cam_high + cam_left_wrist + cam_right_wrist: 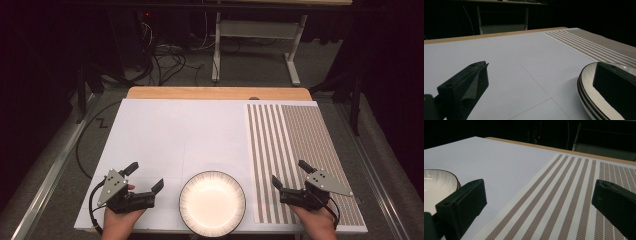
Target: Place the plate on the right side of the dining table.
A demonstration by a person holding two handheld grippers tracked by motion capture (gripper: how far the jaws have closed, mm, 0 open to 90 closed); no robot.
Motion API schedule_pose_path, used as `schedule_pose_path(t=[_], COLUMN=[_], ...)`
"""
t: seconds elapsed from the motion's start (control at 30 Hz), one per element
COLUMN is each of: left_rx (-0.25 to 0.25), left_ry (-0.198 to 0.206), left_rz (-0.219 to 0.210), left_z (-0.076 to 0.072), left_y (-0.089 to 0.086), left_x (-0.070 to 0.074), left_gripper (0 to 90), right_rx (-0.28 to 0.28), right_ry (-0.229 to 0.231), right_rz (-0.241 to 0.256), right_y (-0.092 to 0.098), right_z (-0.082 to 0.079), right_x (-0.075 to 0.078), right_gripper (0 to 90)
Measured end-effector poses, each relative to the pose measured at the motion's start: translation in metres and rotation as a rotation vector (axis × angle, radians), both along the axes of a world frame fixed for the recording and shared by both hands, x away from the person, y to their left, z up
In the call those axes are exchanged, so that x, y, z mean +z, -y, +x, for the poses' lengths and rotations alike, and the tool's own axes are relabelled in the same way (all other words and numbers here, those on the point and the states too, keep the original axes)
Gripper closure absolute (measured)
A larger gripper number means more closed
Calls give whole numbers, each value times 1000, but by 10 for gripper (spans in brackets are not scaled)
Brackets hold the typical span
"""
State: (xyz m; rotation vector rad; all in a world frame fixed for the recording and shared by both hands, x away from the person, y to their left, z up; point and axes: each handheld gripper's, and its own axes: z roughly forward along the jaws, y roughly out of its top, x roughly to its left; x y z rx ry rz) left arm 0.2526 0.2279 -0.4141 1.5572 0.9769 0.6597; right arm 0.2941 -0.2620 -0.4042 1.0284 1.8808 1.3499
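Observation:
A white bowl with a dark striped rim sits at the table's front edge, in the middle; it is empty. My left gripper rests to its left, open, jaws wide apart with nothing between them. In the left gripper view the bowl lies at the right, partly behind my right-hand jaw. My right gripper is open on the other side of the bowl, over the striped placemat. The right gripper view has the bowl at the far left and the placemat between the jaws.
A white board covers most of the wooden table. The brown-and-white striped placemat lies along the right side. Beyond the table stand a desk frame and loose cables on the floor.

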Motion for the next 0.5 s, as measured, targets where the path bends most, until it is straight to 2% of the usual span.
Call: schedule_pose_path(t=[0.27,0.5], left_rx=[-5,-1], left_ry=[6,2], left_rz=[35,41], left_z=[0,1], left_y=[4,3], left_x=[1,1], left_gripper=[5,4], right_rx=[-11,-13], right_ry=[-3,-4], right_rz=[8,11], right_y=[3,4], right_z=[-1,0], right_x=[1,0], right_gripper=[7,7])
